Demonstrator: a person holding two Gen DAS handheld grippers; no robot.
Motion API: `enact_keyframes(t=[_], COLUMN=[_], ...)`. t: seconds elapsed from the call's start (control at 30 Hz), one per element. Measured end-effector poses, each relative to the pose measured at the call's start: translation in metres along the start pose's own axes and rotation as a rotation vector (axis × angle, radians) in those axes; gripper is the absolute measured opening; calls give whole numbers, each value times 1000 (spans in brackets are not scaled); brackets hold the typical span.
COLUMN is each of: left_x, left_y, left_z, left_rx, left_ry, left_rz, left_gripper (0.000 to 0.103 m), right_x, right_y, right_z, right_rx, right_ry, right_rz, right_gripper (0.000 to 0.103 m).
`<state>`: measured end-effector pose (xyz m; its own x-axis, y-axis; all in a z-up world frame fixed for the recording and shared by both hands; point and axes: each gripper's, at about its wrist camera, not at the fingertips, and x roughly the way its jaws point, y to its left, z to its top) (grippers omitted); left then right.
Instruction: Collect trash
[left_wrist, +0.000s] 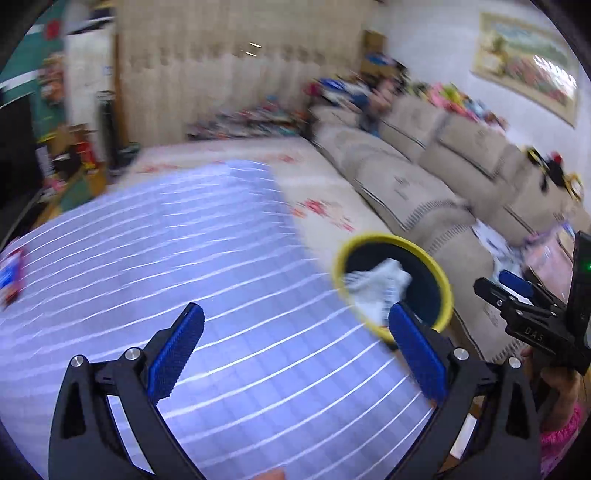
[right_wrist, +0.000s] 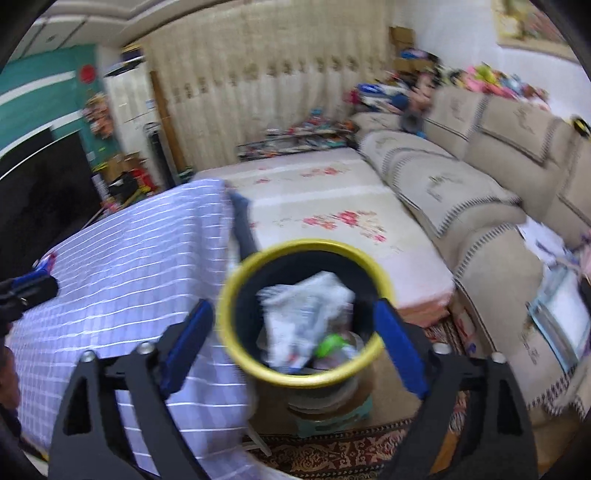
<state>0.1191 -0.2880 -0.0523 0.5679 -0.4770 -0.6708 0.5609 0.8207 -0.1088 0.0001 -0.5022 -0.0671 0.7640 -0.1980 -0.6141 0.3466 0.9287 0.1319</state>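
Both hand-held grippers gape wide and hold nothing beside the bin.

The left hand-held gripper (left_wrist: 295, 332) hangs over the striped table (left_wrist: 184, 258); the bin (left_wrist: 373, 240) stands off its edge at 2 o'clock. The right hand-held gripper (right_wrist: 291, 325) frames the bin (right_wrist: 258, 365), crumpled paper (right_wrist: 306, 314) inside. "DAS" marks one gripper; sofa (right_wrist: 480, 184) at 3 o'clock.
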Motion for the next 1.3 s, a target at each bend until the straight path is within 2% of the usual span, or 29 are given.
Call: enact_keyframes(t=[0.07, 0.13, 0.27, 0.5, 0.67, 0.97, 1.3], left_x=[-29, -63, -113, -180, -205, -204, -211], left_y=[32, 68, 116, 158, 173, 150, 135], left_z=[-14, -34, -69, -109, -121, -126, -123], left_rx=[-53, -119, -202, -291, -312, -279, -256], left_ry=[-20, -40, -64, -167, -205, -200, -223], left_rz=[67, 156, 299, 413, 409, 340, 360], left_gripper=[98, 98, 99, 98, 99, 98, 99], right_x=[-7, -16, -37, -68, -84, -104, -103], right_y=[30, 57, 101, 135, 142, 144, 142], right_z=[1, 4, 10, 1, -10, -19, -22], right_rx=[-55, -94, -148, -185, -208, -213, -200], right_ry=[-17, -38, -80, -94, -99, -129, -136], right_rz=[51, 93, 162, 206, 204, 171, 174], right_gripper=[97, 97, 97, 97, 97, 97, 97])
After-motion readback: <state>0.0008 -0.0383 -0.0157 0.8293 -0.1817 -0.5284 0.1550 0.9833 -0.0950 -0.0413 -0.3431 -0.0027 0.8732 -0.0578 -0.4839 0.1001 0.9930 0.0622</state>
